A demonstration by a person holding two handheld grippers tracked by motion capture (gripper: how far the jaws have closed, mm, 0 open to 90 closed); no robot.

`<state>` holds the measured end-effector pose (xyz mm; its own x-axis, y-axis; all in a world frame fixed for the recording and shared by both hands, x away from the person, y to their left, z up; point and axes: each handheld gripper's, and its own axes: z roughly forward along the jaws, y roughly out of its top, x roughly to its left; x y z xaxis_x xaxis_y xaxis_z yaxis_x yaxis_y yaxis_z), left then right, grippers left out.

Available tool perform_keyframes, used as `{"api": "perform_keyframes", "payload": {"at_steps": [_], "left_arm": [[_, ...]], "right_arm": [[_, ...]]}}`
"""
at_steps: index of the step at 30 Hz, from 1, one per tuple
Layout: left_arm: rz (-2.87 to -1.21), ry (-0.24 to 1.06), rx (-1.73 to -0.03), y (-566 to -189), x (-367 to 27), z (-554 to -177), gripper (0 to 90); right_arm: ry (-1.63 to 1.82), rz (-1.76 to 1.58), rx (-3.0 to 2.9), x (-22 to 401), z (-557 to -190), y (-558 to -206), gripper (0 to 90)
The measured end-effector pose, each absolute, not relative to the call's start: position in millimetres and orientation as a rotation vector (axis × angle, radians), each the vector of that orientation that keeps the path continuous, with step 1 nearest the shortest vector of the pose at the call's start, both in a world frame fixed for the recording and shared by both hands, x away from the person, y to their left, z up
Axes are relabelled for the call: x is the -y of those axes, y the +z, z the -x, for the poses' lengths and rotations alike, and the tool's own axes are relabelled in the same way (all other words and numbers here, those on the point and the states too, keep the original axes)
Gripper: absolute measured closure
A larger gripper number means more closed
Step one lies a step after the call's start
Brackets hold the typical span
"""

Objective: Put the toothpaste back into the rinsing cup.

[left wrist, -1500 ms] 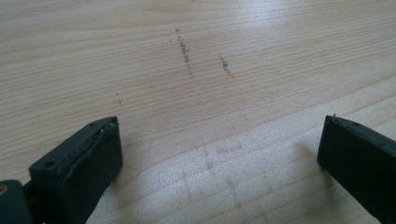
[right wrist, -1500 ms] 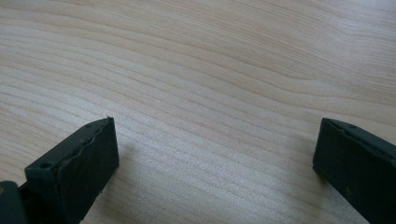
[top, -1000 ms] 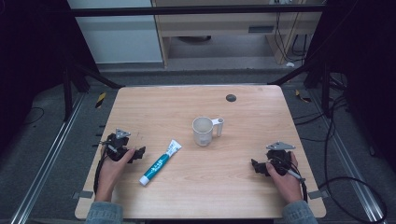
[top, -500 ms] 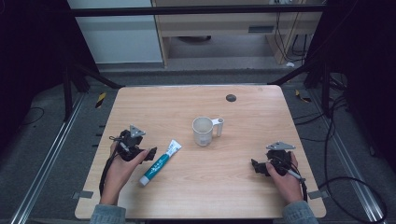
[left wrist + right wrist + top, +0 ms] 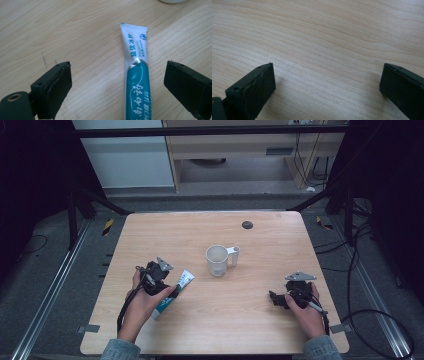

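Straddling the toothpaste tube lying flat on the tabletop, the left gripper has its jaws wide, not yet gripping. Right gripper rests apart, jaws open and empty; grasp and lift remain.

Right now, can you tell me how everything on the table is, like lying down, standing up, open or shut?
Toothpaste tube: lying flat on the table, between the left gripper's open jaws, not gripped.
White mug: standing upright, handle to the right, looks empty.
Left gripper: open, over the tube.
Right gripper: open, holding nothing, low over bare wood.
Table: wooden top with a small dark round spot near the far edge.
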<state>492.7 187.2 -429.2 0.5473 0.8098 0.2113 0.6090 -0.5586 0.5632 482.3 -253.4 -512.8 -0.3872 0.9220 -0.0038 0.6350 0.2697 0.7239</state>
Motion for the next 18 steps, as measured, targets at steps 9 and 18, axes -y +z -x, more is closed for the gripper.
{"api": "perform_keyframes", "payload": {"at_steps": [9, 18], "left_arm": [[-2.355, 0.592, -1.170, -427.5, -185.7, -492.1, 6.0], [-2.403, 0.550, -1.153, -432.8, -180.9, -488.3, 17.7]], "right_arm": [[0.905, -1.408, -2.117, 253.3, -481.8, -512.8, 0.5], [0.905, -1.409, -2.117, 253.3, -481.8, -512.8, 0.5]]}}
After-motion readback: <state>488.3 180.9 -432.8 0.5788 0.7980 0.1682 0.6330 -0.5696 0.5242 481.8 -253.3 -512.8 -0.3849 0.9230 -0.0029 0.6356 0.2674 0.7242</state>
